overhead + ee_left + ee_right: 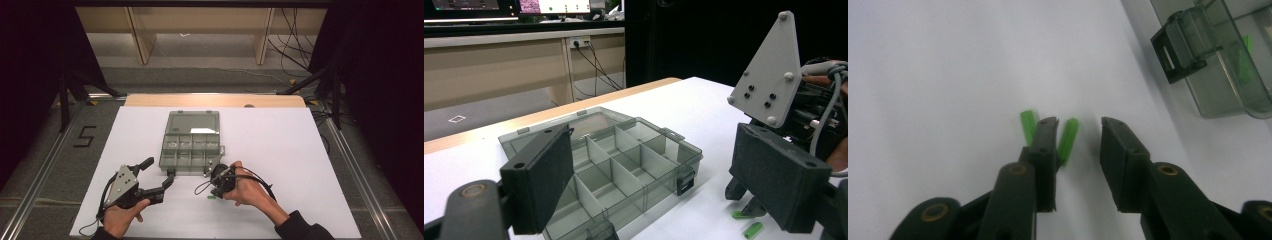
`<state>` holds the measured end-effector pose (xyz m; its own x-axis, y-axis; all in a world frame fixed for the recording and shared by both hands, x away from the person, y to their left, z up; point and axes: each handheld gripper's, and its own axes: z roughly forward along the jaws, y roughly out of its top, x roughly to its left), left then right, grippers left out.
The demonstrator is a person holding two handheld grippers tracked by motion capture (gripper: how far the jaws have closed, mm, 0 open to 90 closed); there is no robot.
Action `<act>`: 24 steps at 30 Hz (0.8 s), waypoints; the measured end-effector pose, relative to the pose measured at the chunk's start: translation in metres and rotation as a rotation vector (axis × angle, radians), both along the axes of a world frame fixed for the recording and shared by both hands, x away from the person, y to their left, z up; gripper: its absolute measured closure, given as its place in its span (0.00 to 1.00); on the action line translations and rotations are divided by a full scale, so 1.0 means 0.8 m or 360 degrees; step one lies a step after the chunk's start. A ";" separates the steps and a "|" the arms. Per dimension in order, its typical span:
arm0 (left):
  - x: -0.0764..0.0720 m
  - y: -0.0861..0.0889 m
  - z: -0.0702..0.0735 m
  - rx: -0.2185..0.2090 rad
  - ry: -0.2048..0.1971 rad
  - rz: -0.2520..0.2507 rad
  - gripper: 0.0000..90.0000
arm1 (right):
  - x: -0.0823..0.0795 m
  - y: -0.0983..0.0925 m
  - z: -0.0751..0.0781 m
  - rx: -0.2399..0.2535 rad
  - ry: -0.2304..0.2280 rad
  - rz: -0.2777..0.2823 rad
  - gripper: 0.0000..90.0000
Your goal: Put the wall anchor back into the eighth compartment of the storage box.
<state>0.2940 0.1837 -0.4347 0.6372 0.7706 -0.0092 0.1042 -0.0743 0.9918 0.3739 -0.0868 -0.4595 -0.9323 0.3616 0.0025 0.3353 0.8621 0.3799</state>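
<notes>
Both grippers are black, with brass-ringed pivots. The left gripper (160,175) carries a grey three-cornered plate (121,181) with screws. Dark sleeve (305,229) at the right wrist.

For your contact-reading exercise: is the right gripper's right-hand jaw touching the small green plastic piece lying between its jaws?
Apart. The right gripper view shows white table between the green plastic piece and that jaw of the right gripper.

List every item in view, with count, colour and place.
compartment box: one, smoky clear, lid open, centre of the sheet.
green pieces: two on the sheet, one between the right jaws and one outside them; another green piece inside the box.
white sheet: one, covering the table.
wooden table edge: one, far side.
left gripper: black, jaws wide, beside the box's near left corner.
right gripper: black, jaws partly closed, not pressing the piece.
</notes>
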 end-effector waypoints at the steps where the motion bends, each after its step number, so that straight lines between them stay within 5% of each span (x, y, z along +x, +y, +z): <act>1: 0.000 0.000 0.000 0.0000 0.0000 0.0000 0.18 | 0.000 0.000 0.000 0.0000 0.0000 0.0000 0.78; 24: 0.000 0.000 0.000 -0.0001 -0.0001 0.0002 0.18 | 0.002 0.002 -0.005 -0.0024 0.0049 0.0042 0.94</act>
<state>0.2941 0.1840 -0.4346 0.6362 0.7714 -0.0092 0.1039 -0.0738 0.9918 0.3754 -0.0850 -0.4631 -0.9412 0.3369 0.0258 0.3235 0.8765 0.3564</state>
